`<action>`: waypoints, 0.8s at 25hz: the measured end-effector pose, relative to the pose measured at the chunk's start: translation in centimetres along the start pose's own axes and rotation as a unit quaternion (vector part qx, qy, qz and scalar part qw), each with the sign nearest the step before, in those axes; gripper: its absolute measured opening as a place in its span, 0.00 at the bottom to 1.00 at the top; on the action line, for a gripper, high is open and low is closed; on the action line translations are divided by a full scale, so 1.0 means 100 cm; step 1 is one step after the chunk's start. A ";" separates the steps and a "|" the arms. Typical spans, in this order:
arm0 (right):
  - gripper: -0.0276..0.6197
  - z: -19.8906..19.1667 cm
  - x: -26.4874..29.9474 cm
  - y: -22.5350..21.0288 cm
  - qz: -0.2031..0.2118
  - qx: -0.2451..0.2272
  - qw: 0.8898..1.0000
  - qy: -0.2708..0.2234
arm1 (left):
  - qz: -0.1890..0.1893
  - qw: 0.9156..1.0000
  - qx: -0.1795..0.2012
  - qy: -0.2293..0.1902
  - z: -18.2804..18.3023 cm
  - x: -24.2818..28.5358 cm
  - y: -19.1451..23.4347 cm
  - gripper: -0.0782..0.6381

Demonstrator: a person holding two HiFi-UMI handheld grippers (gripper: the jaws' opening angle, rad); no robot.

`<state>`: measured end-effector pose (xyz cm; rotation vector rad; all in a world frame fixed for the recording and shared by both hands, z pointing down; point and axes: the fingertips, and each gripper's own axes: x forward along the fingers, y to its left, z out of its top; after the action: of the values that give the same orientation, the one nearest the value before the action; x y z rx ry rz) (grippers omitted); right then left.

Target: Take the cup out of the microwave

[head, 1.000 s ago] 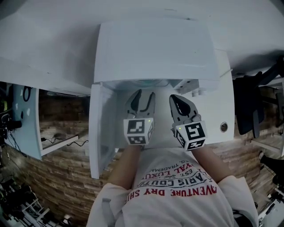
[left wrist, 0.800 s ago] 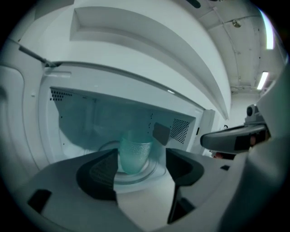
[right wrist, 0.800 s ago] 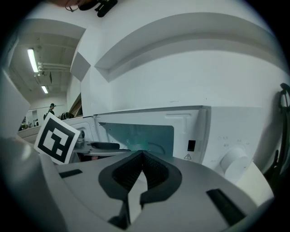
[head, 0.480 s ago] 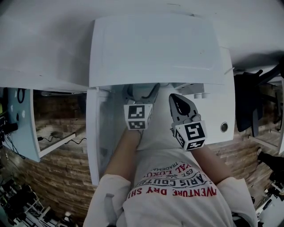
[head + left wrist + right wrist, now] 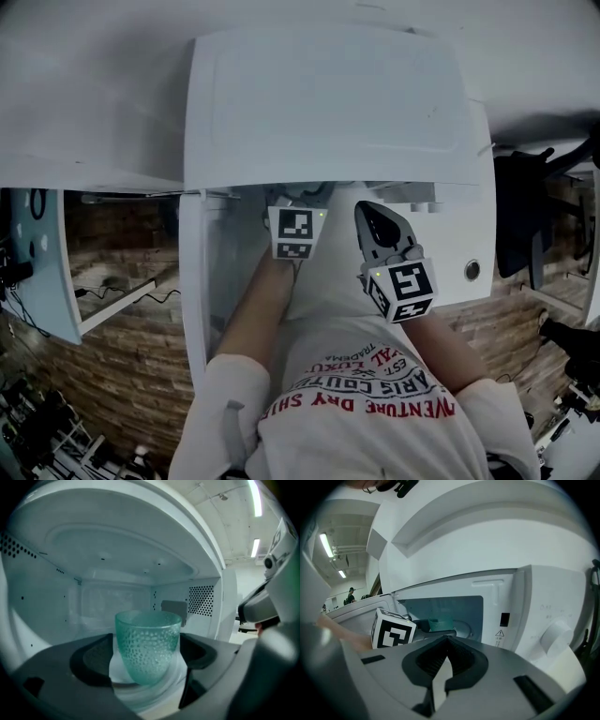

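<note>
Left gripper view shows the cup (image 5: 148, 656) standing upright on the white turntable (image 5: 176, 682) inside the microwave (image 5: 112, 550), rim up, long axis vertical. The left gripper (image 5: 147, 641) is inside the cavity with its jaws spread wide. They have just been opening, and the cup sits between them, centred on the line the gripper points along. Neither pad presses on the dimpled wall, and a narrow gap shows on each side. The jaws lie roughly level, so they cross the cup's axis at a right angle and flank its lower half.

Right gripper view shows the right gripper (image 5: 446, 656) outside the cavity, in front of the control panel (image 5: 543, 630). Its jaws are pressed together with nothing between them.

The left gripper is therefore much the nearer to the cup and is already lined up on it. The coming move probably needs no sideways correction, only closure across the wall. How far the cup sits past the jaw tips cannot be read exactly, so a slight push inward may be required first.
</note>
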<state>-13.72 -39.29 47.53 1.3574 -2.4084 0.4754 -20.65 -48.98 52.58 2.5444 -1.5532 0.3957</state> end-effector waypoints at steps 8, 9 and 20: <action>0.06 -0.005 0.000 -0.005 -0.016 0.011 1.000 0.005 | 0.017 0.999 0.016 0.043 -0.018 0.006 0.004 0.63; 0.06 -0.005 0.000 -0.006 -0.016 0.012 1.000 0.005 | 0.016 0.999 0.017 0.045 -0.017 0.006 0.004 0.63; 0.06 -0.007 -0.010 -0.011 -0.032 0.013 0.999 0.000 | 0.006 0.998 0.025 0.066 -0.017 -0.005 -0.007 0.62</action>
<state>-12.19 -38.79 47.87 1.4419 -2.3584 0.4897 -20.49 -47.84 54.10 2.4899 -1.5298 0.5969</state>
